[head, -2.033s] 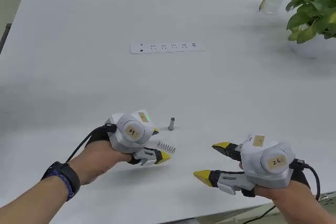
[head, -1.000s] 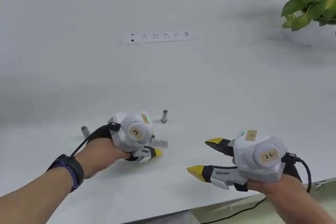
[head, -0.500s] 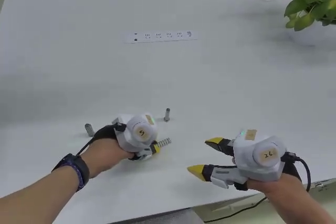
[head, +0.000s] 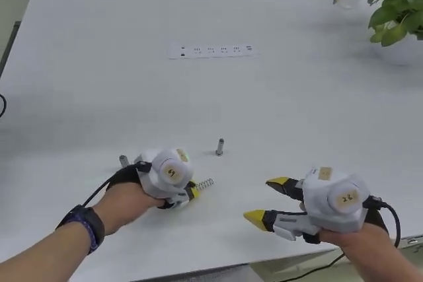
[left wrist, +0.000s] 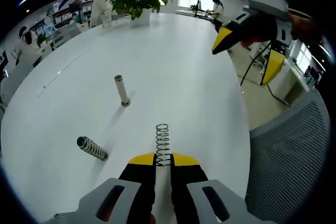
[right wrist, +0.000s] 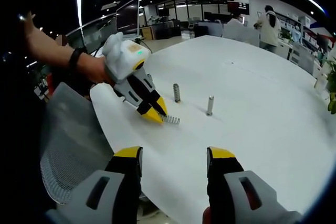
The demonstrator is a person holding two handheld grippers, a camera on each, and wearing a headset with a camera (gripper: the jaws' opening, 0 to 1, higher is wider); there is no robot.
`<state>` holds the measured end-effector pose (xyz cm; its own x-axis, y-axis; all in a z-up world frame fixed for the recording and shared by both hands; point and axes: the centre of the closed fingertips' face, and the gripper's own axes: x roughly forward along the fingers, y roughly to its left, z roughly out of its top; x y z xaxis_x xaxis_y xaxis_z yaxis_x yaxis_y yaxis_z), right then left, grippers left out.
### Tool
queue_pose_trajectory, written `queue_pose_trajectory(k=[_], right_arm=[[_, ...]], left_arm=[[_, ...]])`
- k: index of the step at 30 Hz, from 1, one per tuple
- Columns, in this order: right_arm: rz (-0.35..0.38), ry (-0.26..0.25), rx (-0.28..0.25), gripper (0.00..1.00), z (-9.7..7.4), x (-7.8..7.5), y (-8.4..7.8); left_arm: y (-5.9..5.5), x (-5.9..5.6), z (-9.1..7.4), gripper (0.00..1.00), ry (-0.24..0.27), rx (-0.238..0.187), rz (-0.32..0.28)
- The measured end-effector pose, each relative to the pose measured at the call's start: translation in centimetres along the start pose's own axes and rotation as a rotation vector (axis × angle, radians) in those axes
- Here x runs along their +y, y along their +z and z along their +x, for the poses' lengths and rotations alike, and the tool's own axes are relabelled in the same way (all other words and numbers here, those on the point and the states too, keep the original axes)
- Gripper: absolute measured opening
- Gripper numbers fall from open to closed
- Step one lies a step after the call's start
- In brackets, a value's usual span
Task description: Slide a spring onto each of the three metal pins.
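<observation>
My left claw [left wrist: 163, 159] is pinched tight on the near end of a small silver coil spring [left wrist: 163, 142], which juts out past its yellow tips. A bare upright metal pin [head: 220, 146] stands a little farther off to the right on the white surface [head: 297, 97], with nothing between them. A metal pin sleeved with a spring [left wrist: 93, 148] stands just left of that claw, and my right claw [right wrist: 173, 155] hangs wide open and empty at the near right, while a white power strip [head: 211, 51] lies far off.
</observation>
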<state>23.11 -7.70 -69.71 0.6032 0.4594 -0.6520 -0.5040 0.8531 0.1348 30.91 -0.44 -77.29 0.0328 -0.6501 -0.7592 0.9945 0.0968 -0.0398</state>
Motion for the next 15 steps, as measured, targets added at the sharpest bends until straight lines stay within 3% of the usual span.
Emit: queue_pose_trajectory(k=[15], right_arm=[[-0.020,0.028,-0.010,0.47,0.4,0.9,0.7]], left_arm=[[-0.7,-0.2,-3.2,0.02,0.045,-0.033,-0.009]])
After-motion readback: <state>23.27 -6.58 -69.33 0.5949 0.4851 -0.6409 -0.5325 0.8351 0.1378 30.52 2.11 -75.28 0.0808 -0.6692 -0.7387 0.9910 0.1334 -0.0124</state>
